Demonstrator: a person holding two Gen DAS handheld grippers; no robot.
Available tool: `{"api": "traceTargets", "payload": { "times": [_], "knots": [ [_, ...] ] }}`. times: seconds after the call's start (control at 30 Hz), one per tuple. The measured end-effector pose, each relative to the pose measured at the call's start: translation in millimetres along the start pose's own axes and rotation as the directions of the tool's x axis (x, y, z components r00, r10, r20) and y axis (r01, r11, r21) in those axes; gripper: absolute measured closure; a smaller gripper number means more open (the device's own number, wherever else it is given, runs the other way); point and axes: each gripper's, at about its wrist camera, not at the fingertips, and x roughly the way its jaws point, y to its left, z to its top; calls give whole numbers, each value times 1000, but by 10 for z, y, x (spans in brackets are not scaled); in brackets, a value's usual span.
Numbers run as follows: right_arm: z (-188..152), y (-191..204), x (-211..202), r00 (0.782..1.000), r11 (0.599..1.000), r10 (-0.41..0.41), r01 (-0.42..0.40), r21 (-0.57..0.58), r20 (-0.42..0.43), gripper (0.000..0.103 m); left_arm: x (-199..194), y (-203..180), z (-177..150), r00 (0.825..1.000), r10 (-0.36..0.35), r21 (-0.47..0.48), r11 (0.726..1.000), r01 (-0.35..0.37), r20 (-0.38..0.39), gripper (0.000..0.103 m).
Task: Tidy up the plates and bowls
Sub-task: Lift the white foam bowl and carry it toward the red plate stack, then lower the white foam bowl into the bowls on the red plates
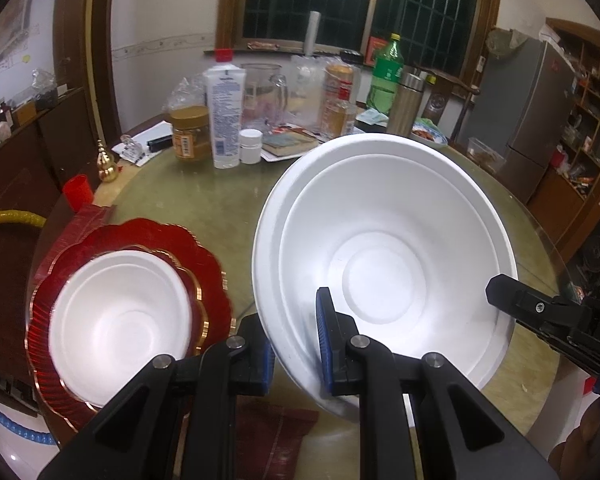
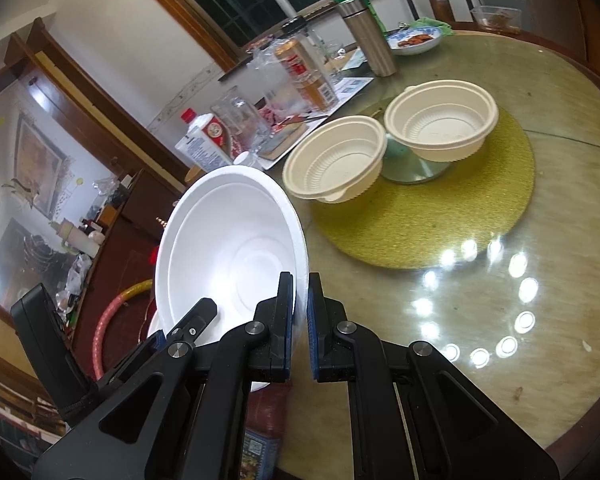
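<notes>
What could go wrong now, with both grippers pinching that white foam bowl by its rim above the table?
The white foam bowl hangs tilted, pinched only at thin rim edges by the left gripper and right gripper; if the hands pull apart, the foam could crack or slip free. Lowering it tilted onto the nested bowl on the red plate could knock that stack askew.

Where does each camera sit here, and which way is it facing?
Left wrist: on the left gripper, angled down at the table; its fingers clamp the white bowl; the right gripper shows at the right edge.
Right wrist: on the right gripper, angled down over the two cream bowls, clamping the bowl's opposite rim.
Shared: the white bowl, green bottle.
</notes>
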Motion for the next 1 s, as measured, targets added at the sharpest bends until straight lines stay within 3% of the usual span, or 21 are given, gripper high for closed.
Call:
{"api": "traceTargets", "payload": {
  "times": [0.37,1.0],
  "knots": [
    [-4,393,166,998,996,62,-63,-60,-18,97,-167,390,64,997,58,-59,997,-56,45,86],
    [-244,1204,726,975,969,170,-191,-154,-142,97,-445,1235,-67,983,173,-206,966,-156,65,87]
  ]
}}
